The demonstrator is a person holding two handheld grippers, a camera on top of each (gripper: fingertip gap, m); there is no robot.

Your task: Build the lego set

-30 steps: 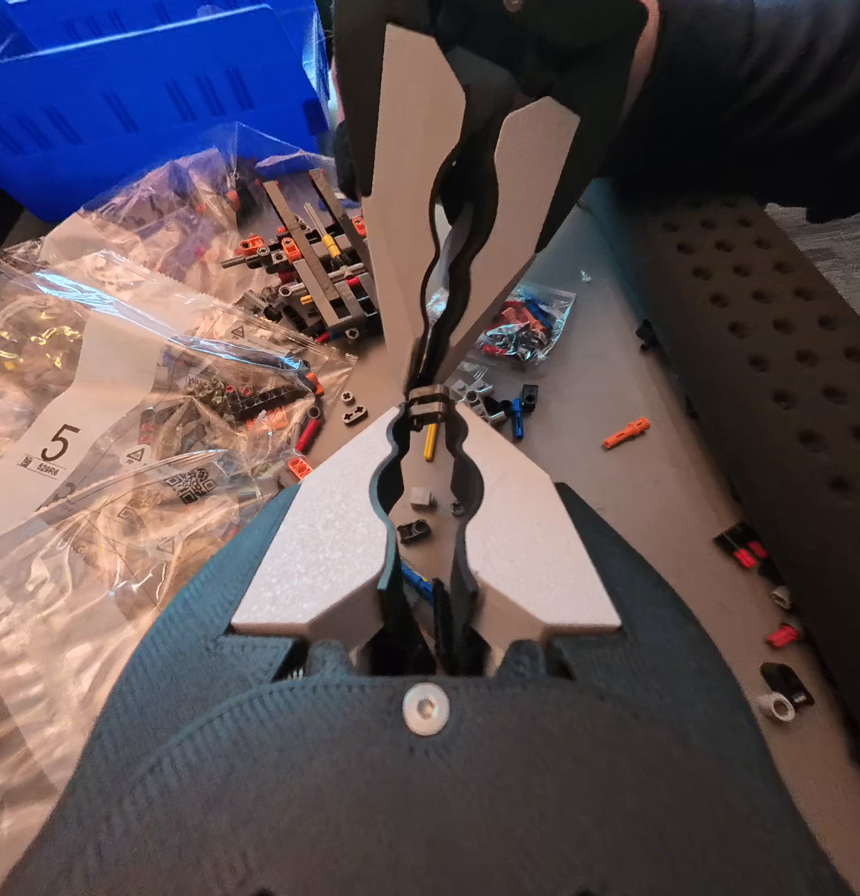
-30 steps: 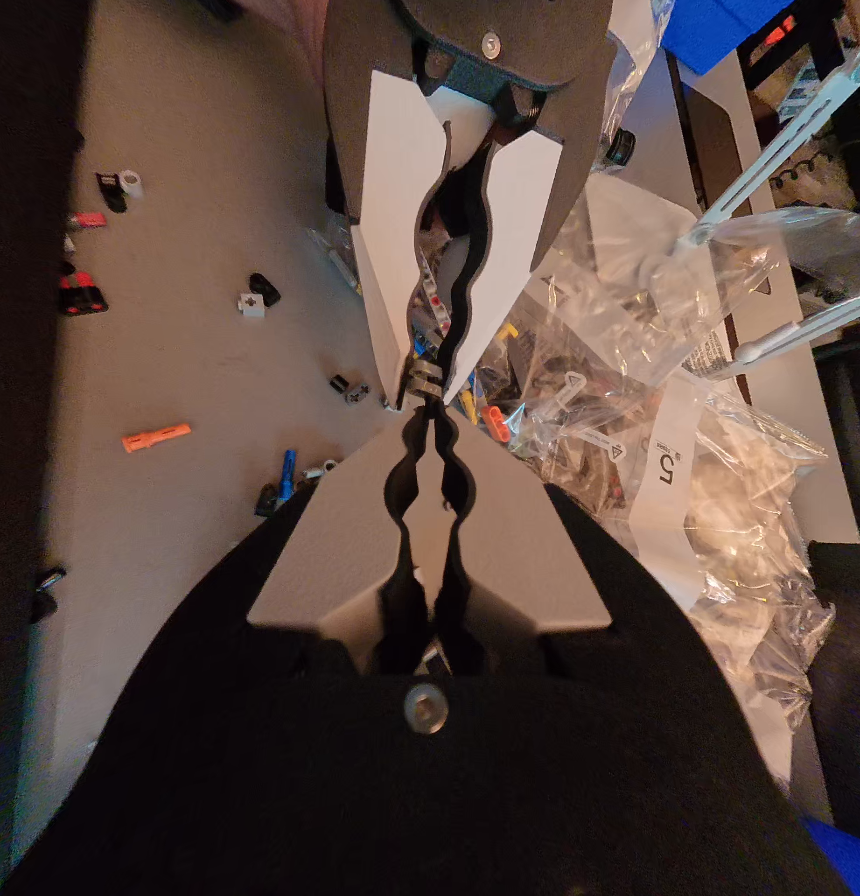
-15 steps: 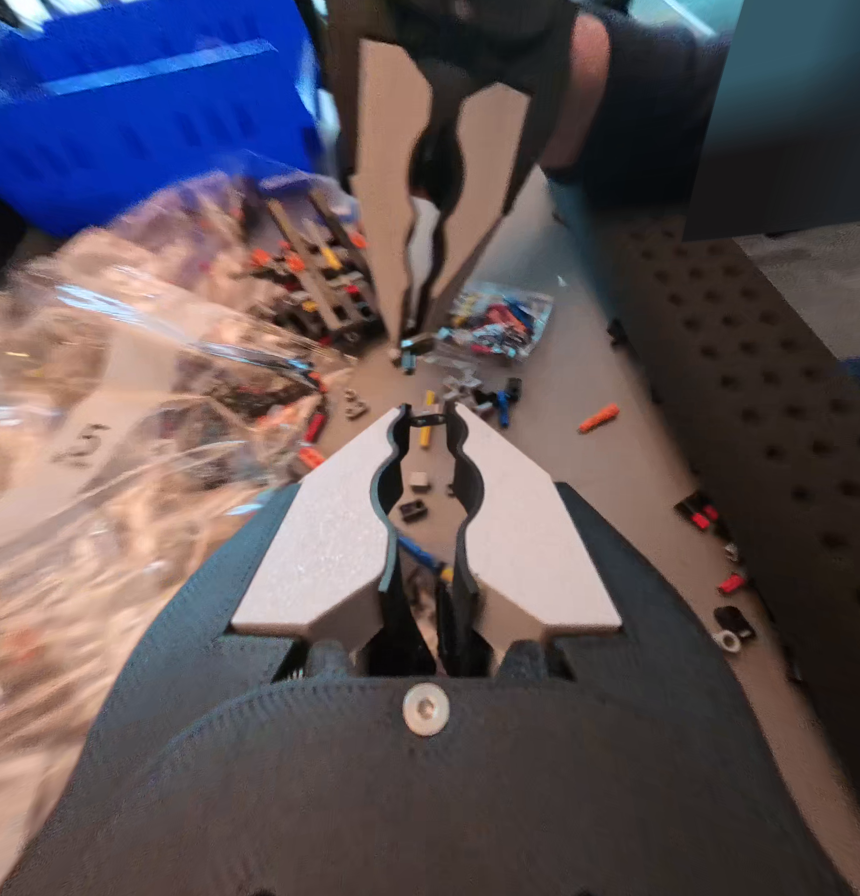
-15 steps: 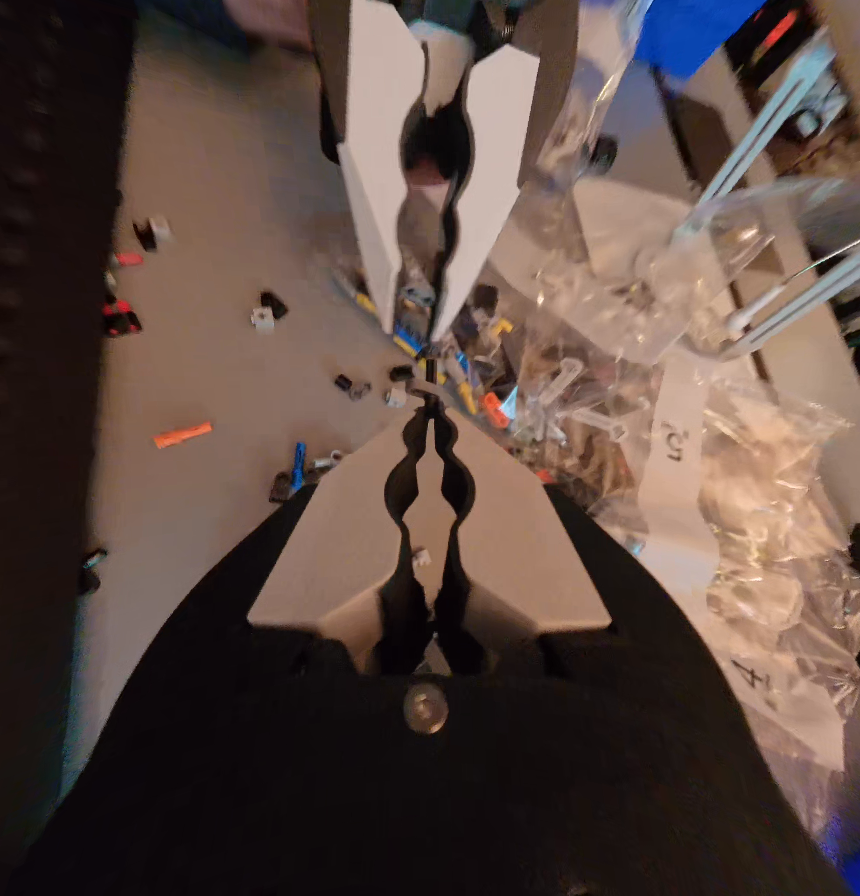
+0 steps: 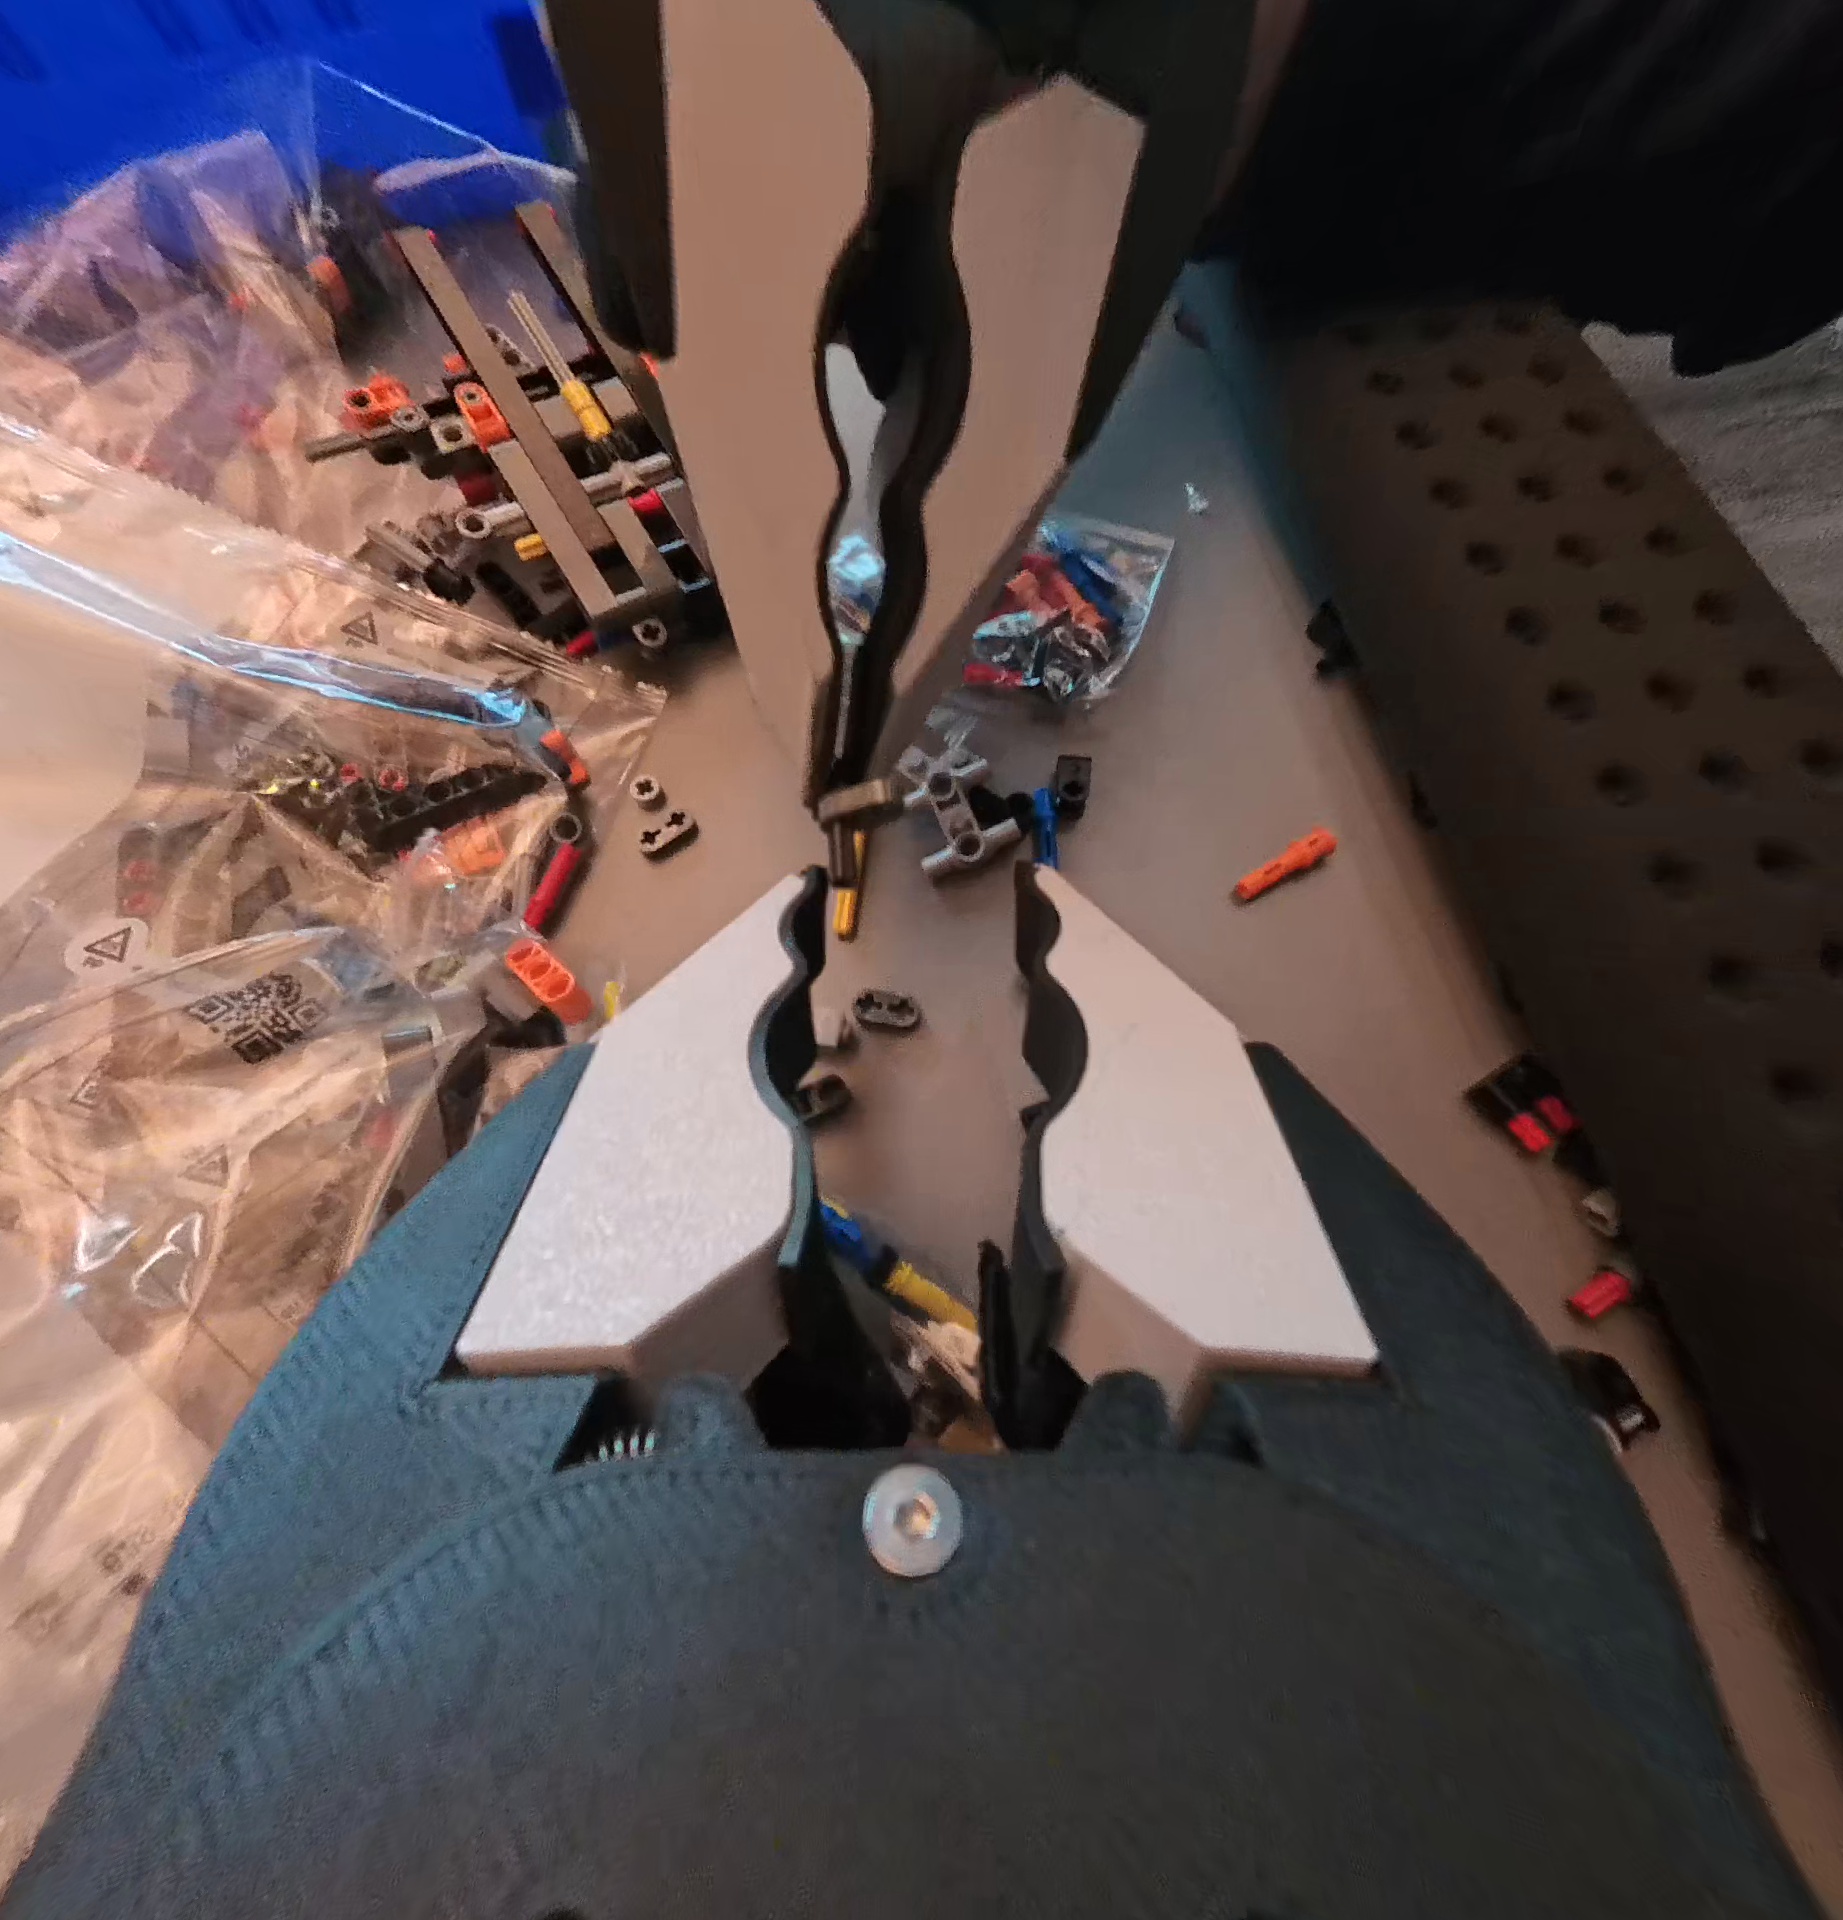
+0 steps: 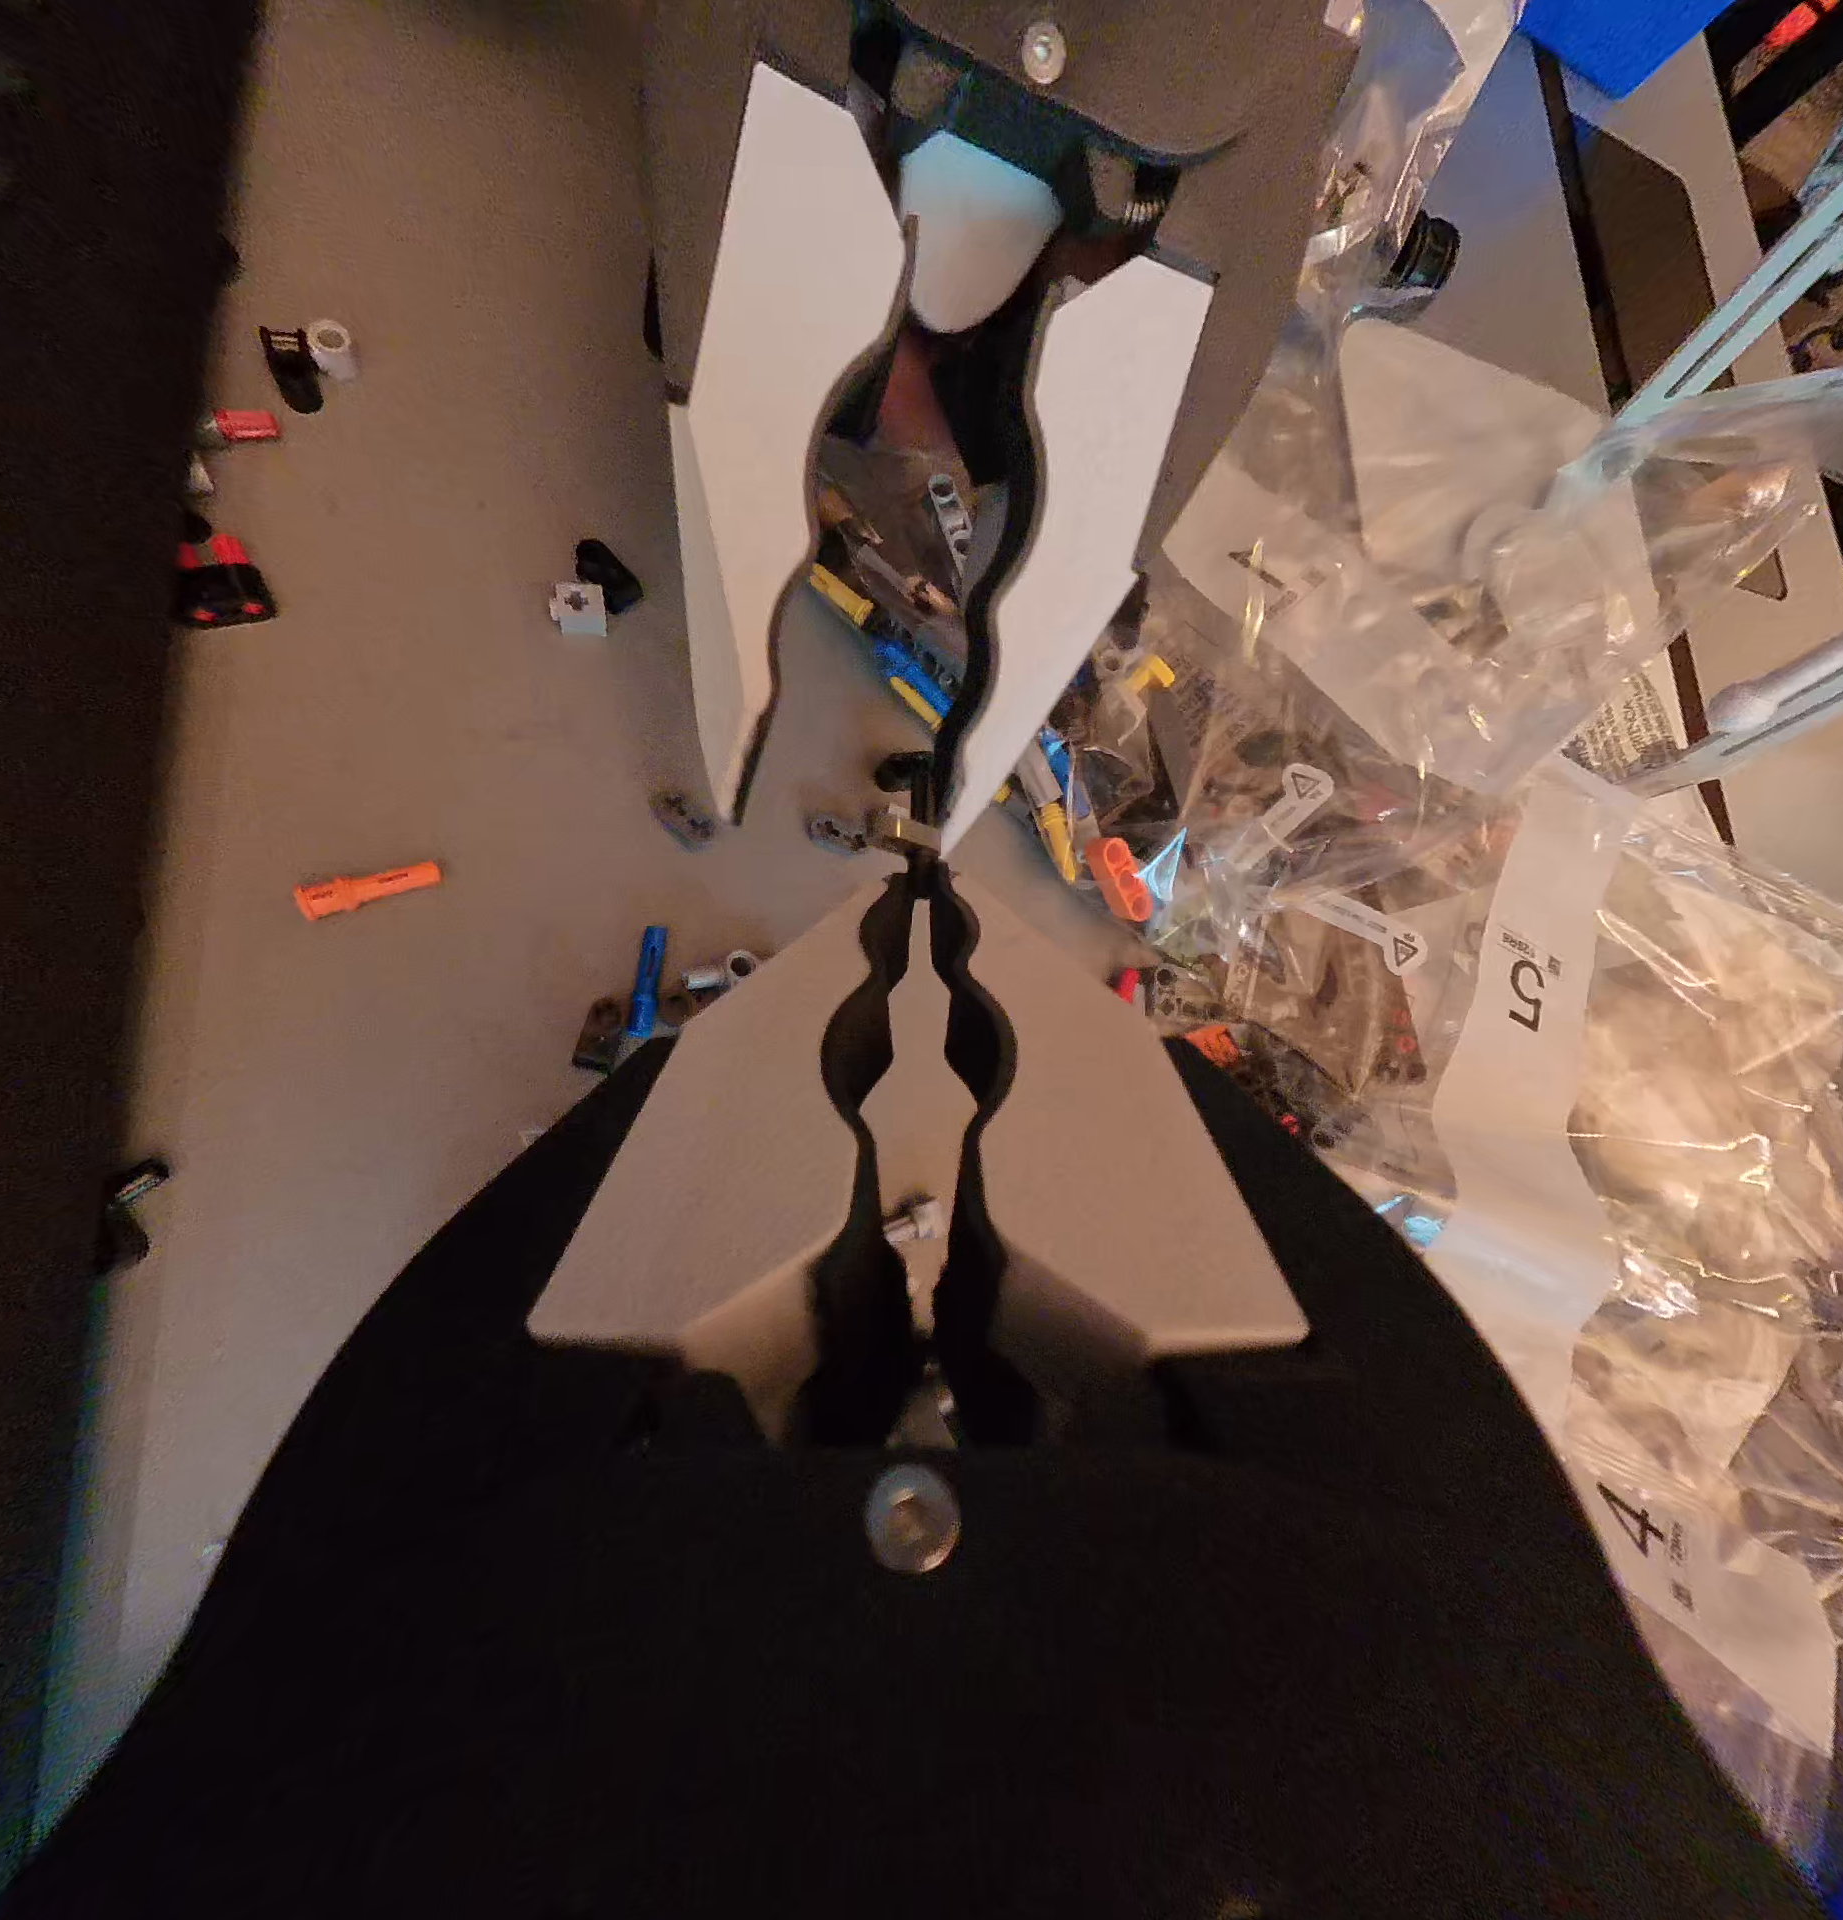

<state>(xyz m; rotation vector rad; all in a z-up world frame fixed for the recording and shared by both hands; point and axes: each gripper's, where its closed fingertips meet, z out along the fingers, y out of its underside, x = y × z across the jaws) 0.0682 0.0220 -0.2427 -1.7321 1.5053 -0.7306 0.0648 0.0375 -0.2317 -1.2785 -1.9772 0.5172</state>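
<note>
Pinching a small grey lego piece (image 5: 857, 805) at its tips, the right gripper (image 6: 917, 878) hangs above the table (image 5: 1156, 935). Facing it, the left gripper (image 5: 922, 883) gapes empty just below, near loose pieces and clear bags (image 5: 221, 883) along one edge.

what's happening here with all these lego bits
A person is building a lego set with a two-finger tool in each hand. The right tool is shut on a small dark piece, held above the table. The left tool is open just in front of it, holding nothing. Loose pieces lie scattered on the table, with parts bags and a partly built frame off to one side.
</note>
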